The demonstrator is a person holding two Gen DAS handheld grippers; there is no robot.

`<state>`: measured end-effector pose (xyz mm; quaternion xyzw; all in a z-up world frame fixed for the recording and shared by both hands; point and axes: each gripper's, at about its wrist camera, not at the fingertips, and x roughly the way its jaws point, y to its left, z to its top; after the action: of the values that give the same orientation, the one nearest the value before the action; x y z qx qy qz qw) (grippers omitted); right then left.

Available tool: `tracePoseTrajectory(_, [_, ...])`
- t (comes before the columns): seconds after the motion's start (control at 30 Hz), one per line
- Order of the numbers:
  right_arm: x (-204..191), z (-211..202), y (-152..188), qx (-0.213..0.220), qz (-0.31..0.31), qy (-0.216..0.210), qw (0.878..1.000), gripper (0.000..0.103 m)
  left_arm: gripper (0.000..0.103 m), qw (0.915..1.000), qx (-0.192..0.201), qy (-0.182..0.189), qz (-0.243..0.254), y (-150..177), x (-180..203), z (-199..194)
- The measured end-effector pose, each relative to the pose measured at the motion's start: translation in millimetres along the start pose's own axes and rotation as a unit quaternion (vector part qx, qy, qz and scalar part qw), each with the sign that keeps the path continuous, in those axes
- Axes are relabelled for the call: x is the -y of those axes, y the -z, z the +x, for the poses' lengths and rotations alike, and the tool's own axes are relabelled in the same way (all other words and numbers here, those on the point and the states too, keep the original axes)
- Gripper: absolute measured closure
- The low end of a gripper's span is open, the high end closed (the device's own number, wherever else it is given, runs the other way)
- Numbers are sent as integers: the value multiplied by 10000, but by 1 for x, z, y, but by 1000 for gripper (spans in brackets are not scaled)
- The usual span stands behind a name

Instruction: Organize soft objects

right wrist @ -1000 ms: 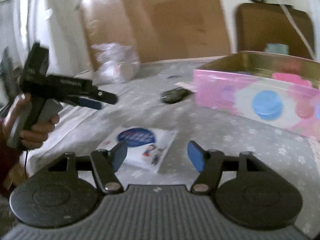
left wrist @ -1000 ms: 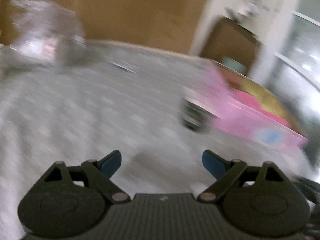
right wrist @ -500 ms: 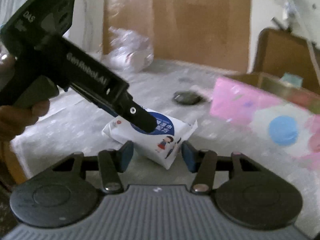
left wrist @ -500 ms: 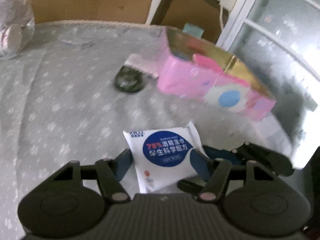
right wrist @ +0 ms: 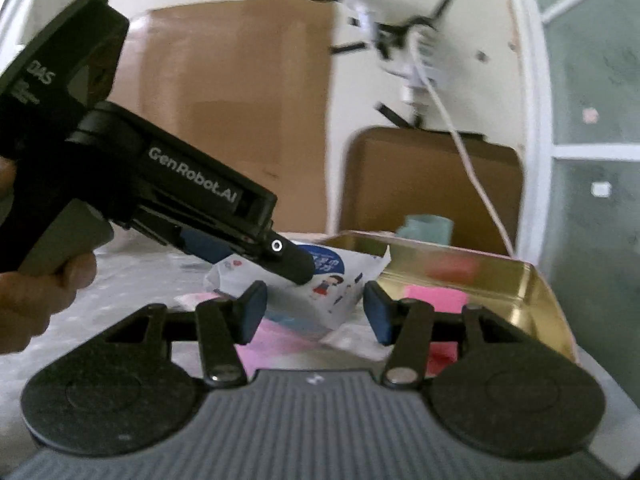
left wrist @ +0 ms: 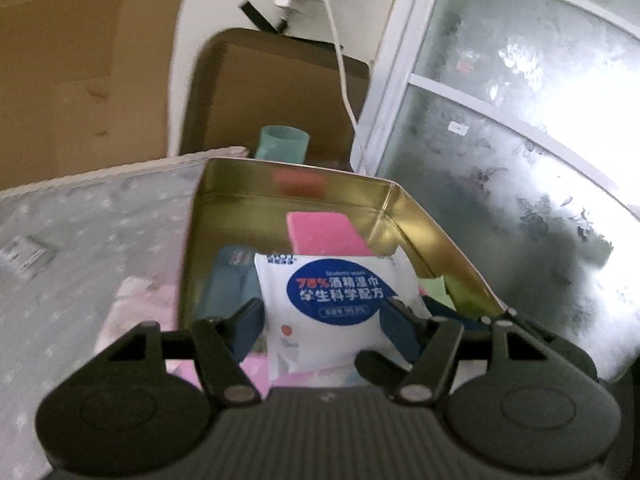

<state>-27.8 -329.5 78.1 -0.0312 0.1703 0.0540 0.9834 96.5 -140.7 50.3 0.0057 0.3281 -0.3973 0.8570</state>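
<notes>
The left gripper [left wrist: 322, 318] is nearest, and its jaws are pressed on both sides of the wipes pack [left wrist: 334, 296] — a soft white pack with a blue label. The pack hangs in the air over the near end of the gold tin box [left wrist: 288, 192]. The right gripper [right wrist: 316, 312] has its jaws spread apart with nothing between them, just behind the pack.

What could go wrong? The pack is squishy and smooth, so it might slip out early and fall on the tin's near edge or on the gray spotted cloth [left wrist: 80, 248] beside it. The right gripper is very close too, so the two could bump.

Deeper in the tin lie a pink sponge [left wrist: 324, 234] and a blue thing on the left, too blurry to name. The tin walls are low, with open room above. Past the tin stand a teal cup [left wrist: 282, 142] and a brown board.
</notes>
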Motion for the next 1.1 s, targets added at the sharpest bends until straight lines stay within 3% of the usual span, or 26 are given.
tracePoseTrajectory(0.1, [14,23,2,28,-84,677,9977,45,34,9999,-70,-8,89,-13,8,29])
tracePoseTrajectory(0.13, [18,32,3,74,-213,966,9951,37,31,9999,-56,-64,117,-17,11,37])
tracePoseTrajectory(0.17, [20,40,5,78,-269,1147,9930,36,30,9998,-6,-153,136,-21,13,46])
tracePoseTrajectory(0.23, [24,47,10,22,-262,1454,9890,38,30,9993,81,-355,118,-27,15,60])
tracePoseTrajectory(0.43, [33,27,25,108,186,1284,9915,38,29,9965,171,-802,138,-16,13,58])
tracePoseTrajectory(0.7, [8,14,21,256,183,1036,9941,38,29,9942,362,-1013,-63,16,-17,16])
tracePoseTrajectory(0.8, [-9,12,15,343,122,790,9962,38,29,9910,387,-1235,-331,32,-46,-8])
tracePoseTrajectory(0.9, [-32,15,8,324,81,298,9990,38,29,9823,315,-1708,-700,48,-88,-28])
tracePoseTrajectory(0.97, [-53,23,3,151,36,-299,9994,38,29,9700,175,-2227,-961,58,-122,-38])
tracePoseTrajectory(1.03, [-74,37,-1,-149,58,-1035,9945,38,29,9515,19,-2878,-1084,68,-152,-45])
tracePoseTrajectory(1.1, [-95,58,-6,-520,59,-1648,9849,38,19,9325,-74,-3421,-1159,78,-181,-54])
